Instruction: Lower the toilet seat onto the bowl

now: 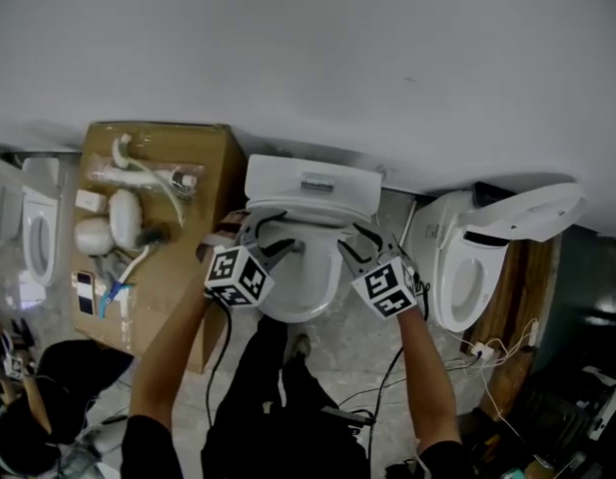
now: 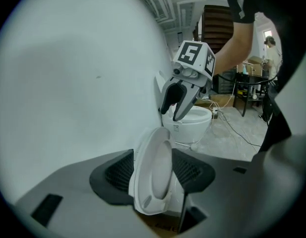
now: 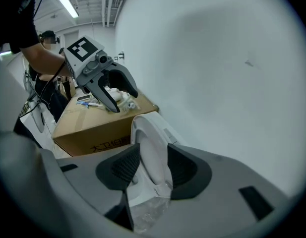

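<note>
A white toilet stands against the wall, with its tank (image 1: 312, 183) at the back and its bowl (image 1: 293, 302) in front. Its toilet seat (image 2: 155, 172) (image 3: 152, 148) is lifted off the bowl and tilted. My left gripper (image 1: 273, 230) (image 2: 153, 170) holds the seat's left side, with the rim filling the gap between its pads. On the opposite side my right gripper (image 1: 359, 242) (image 3: 153, 165) is shut on the rim in the same way. Each gripper shows in the other's view: the right one (image 2: 171, 114) and the left one (image 3: 124, 102).
A cardboard box (image 1: 153, 228) with white fittings on top stands left of the toilet. A second toilet (image 1: 467, 267) with its lid up is at the right, a third (image 1: 38, 238) at far left. Cables (image 1: 487, 352) lie on the floor. The grey wall (image 1: 308, 58) is just behind.
</note>
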Tool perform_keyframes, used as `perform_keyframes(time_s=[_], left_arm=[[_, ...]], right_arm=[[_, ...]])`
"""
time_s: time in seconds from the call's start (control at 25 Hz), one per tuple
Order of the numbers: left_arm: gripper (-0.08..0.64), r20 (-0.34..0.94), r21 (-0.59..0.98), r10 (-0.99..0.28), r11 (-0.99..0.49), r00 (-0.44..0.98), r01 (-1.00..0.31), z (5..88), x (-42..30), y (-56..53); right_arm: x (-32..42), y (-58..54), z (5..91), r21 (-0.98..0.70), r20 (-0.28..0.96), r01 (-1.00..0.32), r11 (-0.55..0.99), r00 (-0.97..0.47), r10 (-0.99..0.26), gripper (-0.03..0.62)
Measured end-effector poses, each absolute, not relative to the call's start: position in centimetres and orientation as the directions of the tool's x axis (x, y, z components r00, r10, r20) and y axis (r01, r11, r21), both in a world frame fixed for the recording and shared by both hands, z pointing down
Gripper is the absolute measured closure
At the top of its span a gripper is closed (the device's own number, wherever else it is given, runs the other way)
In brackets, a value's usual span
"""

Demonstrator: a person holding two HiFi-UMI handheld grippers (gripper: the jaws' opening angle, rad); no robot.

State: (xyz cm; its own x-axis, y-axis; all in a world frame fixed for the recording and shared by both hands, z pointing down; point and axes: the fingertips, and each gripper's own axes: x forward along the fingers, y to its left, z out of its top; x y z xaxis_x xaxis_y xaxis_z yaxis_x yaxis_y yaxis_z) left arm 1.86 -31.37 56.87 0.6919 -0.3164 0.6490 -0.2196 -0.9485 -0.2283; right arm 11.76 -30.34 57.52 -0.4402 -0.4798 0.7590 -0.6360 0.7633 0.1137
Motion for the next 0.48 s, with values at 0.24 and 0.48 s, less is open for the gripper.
perform_keyframes(time_s=[0.24,0.48], left_arm=[[0.305,0.679,-0.206,-0.269,-0.963,0.683,-0.174,59.7,2.8,-32.7],[0.306,0.695,-0.178,-0.258,-0.966,0.671,-0.188,61.8,2.8,-33.3]], right_arm=[[12.0,-32.7,60.3,0.147,0.790,-0.612,0.777,-0.400,-0.465,0.400],[12.0,-33.0,62.7,0.174,0.820,-0.582,0.795,-0.361,-0.444,0.400]])
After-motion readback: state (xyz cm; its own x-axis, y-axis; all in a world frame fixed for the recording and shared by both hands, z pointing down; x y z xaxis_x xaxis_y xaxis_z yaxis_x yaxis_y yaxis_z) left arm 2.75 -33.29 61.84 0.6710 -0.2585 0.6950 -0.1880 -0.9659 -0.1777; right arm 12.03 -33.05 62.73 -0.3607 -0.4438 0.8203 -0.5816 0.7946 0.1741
